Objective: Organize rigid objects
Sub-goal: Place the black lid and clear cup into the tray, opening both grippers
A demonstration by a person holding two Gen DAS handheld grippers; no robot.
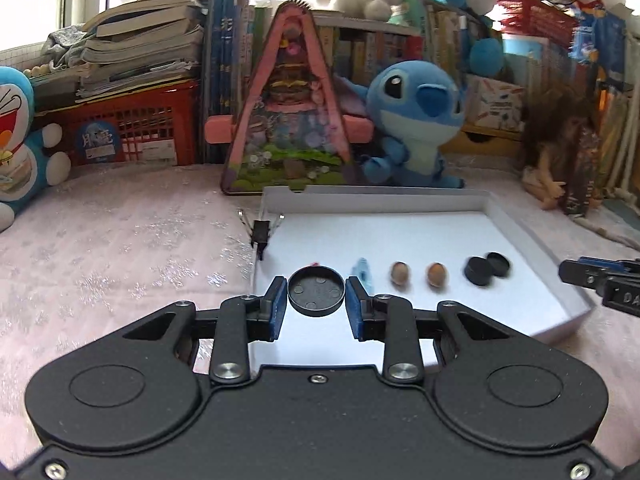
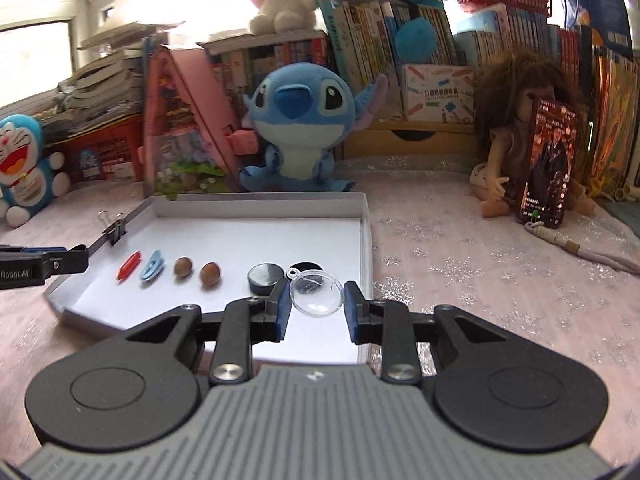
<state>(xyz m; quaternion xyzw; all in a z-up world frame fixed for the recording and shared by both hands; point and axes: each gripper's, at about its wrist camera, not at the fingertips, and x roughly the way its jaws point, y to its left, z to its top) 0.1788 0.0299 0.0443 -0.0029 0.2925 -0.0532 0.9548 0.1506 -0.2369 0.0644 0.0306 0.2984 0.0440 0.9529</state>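
Nearest us, the left claw (image 1: 316, 294) is pinching a black round lid (image 1: 316, 291) between its blue pads, held over the near edge of the white tray (image 1: 384, 200). Over on the other side, the right claw (image 2: 317, 295) has a clear dome-shaped cap (image 2: 317, 291) between its fingers, left pad against it, right pad just beside it, at the tray's near right corner. Inside the tray there's a tidy row: a red piece (image 2: 129, 265) farthest left, a light blue clip (image 2: 152, 266) next to it, two brown nuts (image 2: 183, 267) (image 2: 210, 273) side by side, then a black disc (image 2: 264, 277) and a second black disc (image 1: 498, 264) touching it. A black binder clip (image 2: 115, 227) bites the tray's left wall. Just behind the tray sits a blue plush (image 2: 298, 120), with a pink triangular box (image 1: 290, 112) to its left, all on the pale pink surface (image 2: 460, 280).
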